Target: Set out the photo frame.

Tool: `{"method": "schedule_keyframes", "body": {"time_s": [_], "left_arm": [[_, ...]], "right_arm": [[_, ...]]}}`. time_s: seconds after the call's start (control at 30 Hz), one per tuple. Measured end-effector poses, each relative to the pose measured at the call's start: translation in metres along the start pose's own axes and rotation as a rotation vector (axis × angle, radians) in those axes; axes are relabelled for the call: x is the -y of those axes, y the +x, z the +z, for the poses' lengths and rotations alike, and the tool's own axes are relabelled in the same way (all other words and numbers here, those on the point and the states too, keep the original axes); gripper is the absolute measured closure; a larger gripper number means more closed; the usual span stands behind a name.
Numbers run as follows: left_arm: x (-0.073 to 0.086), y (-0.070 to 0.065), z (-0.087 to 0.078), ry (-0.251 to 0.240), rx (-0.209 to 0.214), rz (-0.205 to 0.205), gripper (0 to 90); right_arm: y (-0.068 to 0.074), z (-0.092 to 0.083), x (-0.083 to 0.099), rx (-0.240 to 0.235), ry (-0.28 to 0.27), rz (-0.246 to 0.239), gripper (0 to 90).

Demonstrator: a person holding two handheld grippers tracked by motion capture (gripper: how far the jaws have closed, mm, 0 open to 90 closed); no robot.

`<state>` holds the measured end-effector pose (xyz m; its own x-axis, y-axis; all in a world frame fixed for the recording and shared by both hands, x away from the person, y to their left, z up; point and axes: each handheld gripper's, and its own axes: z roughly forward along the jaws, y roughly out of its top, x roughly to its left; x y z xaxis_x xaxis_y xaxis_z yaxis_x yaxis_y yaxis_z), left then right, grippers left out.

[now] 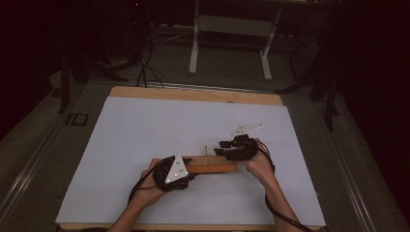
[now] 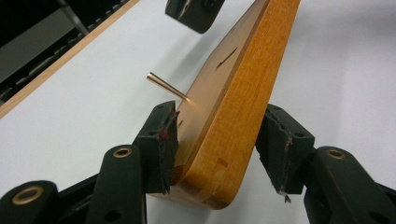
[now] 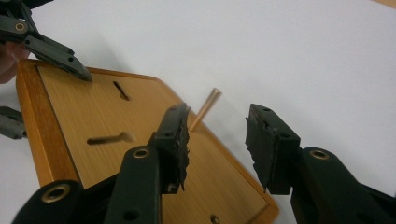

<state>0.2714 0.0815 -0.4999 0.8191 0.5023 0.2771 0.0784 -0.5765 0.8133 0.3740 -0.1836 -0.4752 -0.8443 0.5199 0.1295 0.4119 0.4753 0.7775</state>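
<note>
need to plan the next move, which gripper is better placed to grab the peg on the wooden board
Right, probably. The right gripper has open jaws near the peg, while the left gripper straddles the end of the wooden board.

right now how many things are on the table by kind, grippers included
wooden board: 1
peg standing in the board: 1
white sheet over the table: 1
grippers: 2, the left gripper with jaws astride the board's end, the right gripper with jaws apart near the peg
total: 5
</note>
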Motion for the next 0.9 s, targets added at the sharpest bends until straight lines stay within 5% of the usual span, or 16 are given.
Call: {"method": "schedule_keyframes", "body": {"time_s": [0.9], "left_arm": [[-0.001, 0.009, 0.0, -0.009, 0.021, -0.04, 49.0]], "right_arm": [[-0.012, -0.027, 0.038, 0.074, -0.05, 0.016, 60.2]]}}
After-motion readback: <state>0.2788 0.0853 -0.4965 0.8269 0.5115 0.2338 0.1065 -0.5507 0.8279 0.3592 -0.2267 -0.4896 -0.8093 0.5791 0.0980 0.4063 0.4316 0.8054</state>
